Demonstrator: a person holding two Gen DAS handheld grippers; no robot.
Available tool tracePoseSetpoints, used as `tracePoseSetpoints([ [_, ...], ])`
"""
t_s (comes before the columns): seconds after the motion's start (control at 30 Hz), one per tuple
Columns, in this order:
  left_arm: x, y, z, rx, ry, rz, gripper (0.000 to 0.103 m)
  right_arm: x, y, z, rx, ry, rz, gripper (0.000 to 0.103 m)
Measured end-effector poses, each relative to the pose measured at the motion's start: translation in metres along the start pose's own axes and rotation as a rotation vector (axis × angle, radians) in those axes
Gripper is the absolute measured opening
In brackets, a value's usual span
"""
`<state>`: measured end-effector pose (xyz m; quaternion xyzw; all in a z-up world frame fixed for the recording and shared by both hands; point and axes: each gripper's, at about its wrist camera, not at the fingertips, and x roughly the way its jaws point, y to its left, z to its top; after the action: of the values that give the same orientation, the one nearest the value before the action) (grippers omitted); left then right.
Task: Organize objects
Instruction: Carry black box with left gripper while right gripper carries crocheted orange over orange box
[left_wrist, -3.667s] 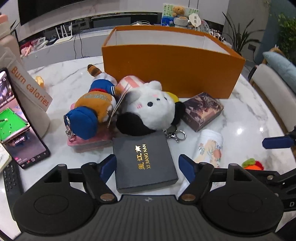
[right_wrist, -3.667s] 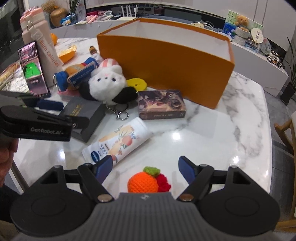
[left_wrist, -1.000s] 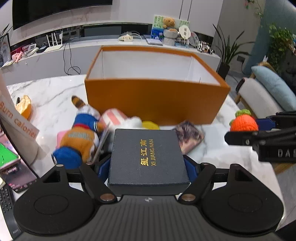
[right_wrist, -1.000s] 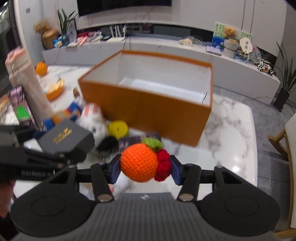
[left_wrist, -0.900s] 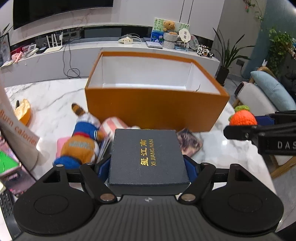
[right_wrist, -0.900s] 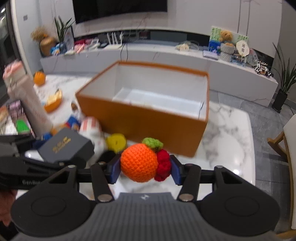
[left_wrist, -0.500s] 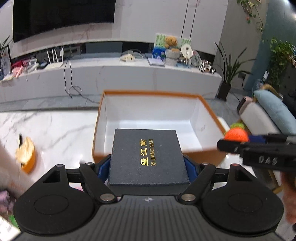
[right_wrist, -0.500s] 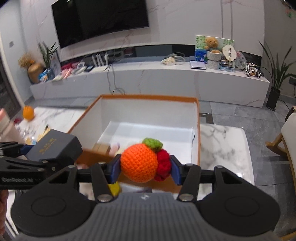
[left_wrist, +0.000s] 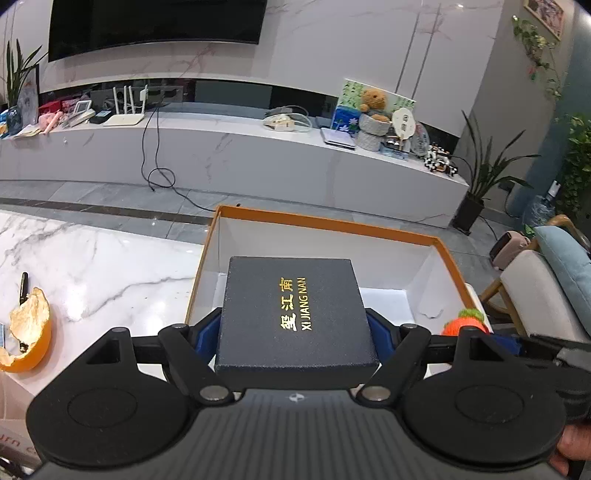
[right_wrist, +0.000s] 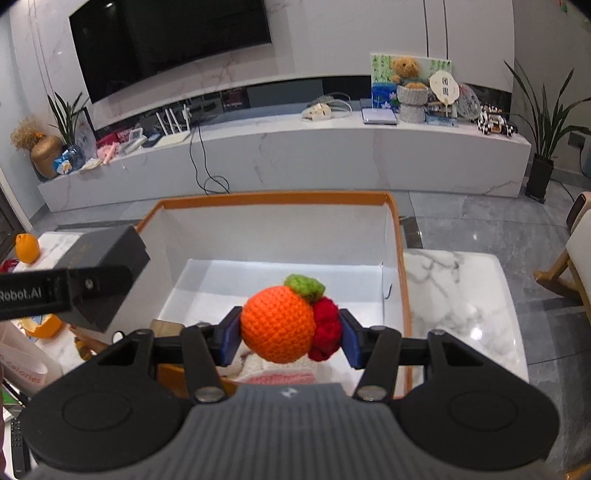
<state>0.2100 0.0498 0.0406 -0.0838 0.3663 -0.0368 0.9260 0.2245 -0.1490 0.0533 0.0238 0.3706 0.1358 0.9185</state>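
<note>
Left gripper (left_wrist: 293, 332) is clamping a dark gift box (left_wrist: 295, 314) by its two sides, blue pads pressing flat against it; gold lettering is facing up. Box is hanging above the open orange storage box (left_wrist: 325, 223), over its left half. Right gripper (right_wrist: 288, 332) is pinching a crocheted orange (right_wrist: 277, 323) with green leaf and red berries, jaws drawn narrow on it. This toy is hanging over the storage box's white interior, near the front wall. Storage box is sitting on a marble table (left_wrist: 92, 266). Orange peel (left_wrist: 29, 339) is lying on the table, well left of the box.
</note>
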Motion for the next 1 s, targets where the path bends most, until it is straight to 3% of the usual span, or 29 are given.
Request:
tracePoseSetpoints([
  [0.33,0.03,0.0,0.003,-0.029,0.015,0.047,0.091,0.035,0.014,0.003,-0.017,0.042,-0.013,0.056],
  [0.77,0.065,-0.002,0.001,-0.046,0.047,0.093,0.091,0.063,0.025,-0.009,-0.117,0.069,-0.108,0.056],
  [1.0,0.074,-0.014,-0.002,0.002,0.06,0.135,0.091,0.067,0.016,-0.01,-0.119,0.086,-0.146,0.056],
])
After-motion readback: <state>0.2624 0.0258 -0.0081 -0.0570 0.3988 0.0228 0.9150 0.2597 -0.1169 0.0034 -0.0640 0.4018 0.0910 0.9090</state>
